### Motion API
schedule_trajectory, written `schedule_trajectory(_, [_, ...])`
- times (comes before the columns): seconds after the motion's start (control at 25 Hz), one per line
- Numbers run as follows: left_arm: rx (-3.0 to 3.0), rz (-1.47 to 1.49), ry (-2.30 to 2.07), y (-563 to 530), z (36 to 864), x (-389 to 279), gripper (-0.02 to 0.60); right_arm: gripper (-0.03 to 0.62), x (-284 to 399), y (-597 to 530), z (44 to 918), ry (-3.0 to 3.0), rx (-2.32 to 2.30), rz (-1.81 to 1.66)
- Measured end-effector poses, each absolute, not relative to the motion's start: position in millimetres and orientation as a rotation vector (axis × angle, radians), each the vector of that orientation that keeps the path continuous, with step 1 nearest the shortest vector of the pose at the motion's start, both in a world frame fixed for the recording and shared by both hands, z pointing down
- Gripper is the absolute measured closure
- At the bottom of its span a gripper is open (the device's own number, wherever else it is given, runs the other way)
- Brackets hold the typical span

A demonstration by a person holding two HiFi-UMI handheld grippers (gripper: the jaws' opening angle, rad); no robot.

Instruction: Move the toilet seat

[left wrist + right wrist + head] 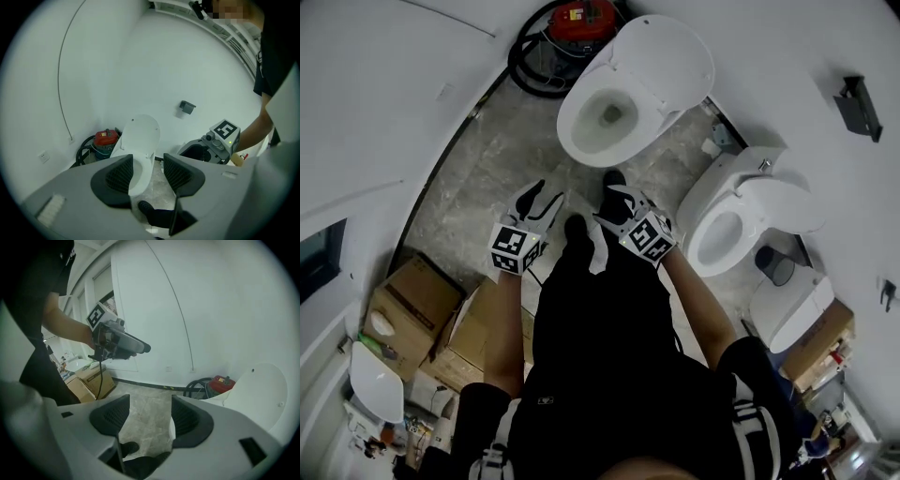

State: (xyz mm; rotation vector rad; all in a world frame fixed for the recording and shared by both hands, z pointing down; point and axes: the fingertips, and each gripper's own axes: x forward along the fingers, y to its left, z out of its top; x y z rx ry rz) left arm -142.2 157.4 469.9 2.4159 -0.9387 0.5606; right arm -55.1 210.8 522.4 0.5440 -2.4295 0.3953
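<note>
A white toilet (598,120) stands on the floor ahead of me, its lid (667,58) raised against the wall. I cannot tell whether the ring round the bowl is the seat or the bare rim. My left gripper (541,199) and right gripper (614,201) hang side by side over my shoes, short of the bowl and touching nothing. In the left gripper view the jaws (147,173) stand open and frame the toilet's lid (140,136). The right gripper's jaws (145,417) are open over bare floor, with the lid (260,390) at the right edge.
A red vacuum (581,15) with a black hose sits against the wall left of the toilet. A second toilet (741,220) and more white ware stand to my right. Cardboard boxes (414,305) are stacked at my left. The floor (497,159) is grey stone.
</note>
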Motion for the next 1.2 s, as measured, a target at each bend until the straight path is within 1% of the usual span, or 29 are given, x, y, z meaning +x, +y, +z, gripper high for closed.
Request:
schedule_trajectory(0.32, [2.319,0.619,-1.011,140,505,-116,0.388,0.322,-46,194,574,-2.420,0.337,0.462])
schedule_trajectory(0.68, [2.185,0.577,-1.152,110,551,-118,0.388,0.329,-52,173,629,-2.405,0.197,0.522])
schedule_trajectory(0.88, [2.084,0.514,-1.135,107,614,-122,0.393,0.332,-60,155,675,-2.356,0.224,0.567])
schedule_trajectory(1.2, [1.972,0.522,-1.078,101,725,-135,0.391,0.338,-64,130,750,-2.284,0.290,0.613])
